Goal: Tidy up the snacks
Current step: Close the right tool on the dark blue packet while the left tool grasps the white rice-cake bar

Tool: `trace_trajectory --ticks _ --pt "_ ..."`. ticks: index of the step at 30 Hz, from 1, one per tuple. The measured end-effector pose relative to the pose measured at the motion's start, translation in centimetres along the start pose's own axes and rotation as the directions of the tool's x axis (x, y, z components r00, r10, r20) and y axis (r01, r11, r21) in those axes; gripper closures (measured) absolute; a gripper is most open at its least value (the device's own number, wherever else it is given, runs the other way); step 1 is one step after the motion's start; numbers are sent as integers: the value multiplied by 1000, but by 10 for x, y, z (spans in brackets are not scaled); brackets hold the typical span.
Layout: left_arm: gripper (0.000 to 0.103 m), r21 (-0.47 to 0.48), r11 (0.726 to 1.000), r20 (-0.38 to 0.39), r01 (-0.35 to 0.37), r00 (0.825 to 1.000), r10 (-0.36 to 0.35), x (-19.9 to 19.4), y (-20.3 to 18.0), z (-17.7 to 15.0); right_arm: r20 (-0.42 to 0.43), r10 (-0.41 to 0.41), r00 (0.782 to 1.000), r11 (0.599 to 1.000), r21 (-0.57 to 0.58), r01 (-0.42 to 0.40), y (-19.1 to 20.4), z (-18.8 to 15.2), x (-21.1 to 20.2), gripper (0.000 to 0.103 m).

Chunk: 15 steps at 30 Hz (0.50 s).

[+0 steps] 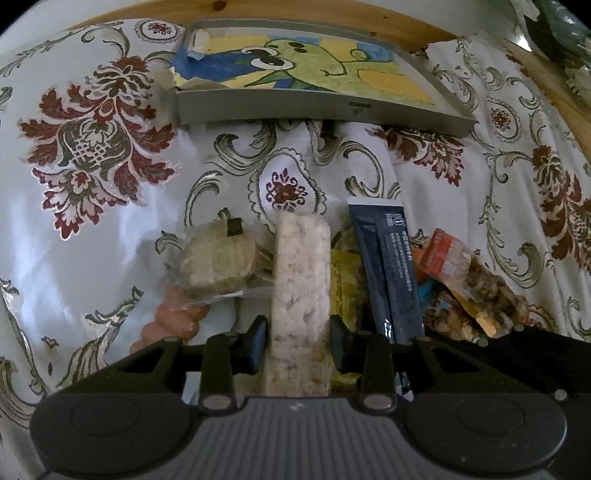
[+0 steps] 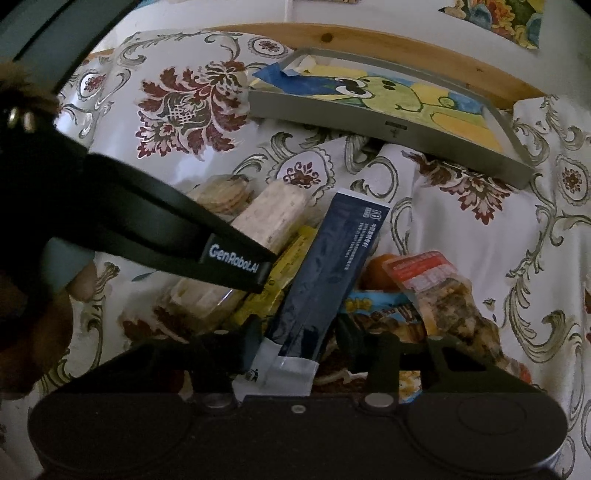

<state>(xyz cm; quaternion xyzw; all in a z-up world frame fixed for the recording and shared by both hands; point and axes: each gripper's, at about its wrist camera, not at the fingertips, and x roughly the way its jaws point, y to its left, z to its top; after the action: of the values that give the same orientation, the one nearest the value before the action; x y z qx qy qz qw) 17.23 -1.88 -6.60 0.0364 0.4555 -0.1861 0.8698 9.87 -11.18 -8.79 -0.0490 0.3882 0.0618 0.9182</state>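
floral tablecloth (image 1: 103, 155) | wooden table edge (image 2: 369, 37) | flowered picture on wall (image 2: 498, 18)

Pretty dim, bluish light in both views. Glare on the shiny tablecloth (image 1: 92, 236) at left; fisheye bends the edges, corners go black. Lower foreground's dark and soft.

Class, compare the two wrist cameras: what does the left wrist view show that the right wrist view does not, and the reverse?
Only the left wrist view shows the left gripper with its fingers at either side of the pale rice bar.

Only the right wrist view shows the right gripper around the dark blue packet, and a black arm marked GenRobot.AI crossing the pile.

Both show the grey tray with its cartoon drawing and the floral tablecloth.
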Motion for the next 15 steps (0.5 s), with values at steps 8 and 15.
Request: trace_trajectory --ticks 8,15 --pt "67 -31 999 28 10 1000 -9 -15 -4 -5 22 -56 998 998 4 56 -7 -4 -13 66" --pt "67 -29 999 28 17 999 -17 -24 -12 -10 12 -95 995 995 -31 95 -10 -10 -18 68"
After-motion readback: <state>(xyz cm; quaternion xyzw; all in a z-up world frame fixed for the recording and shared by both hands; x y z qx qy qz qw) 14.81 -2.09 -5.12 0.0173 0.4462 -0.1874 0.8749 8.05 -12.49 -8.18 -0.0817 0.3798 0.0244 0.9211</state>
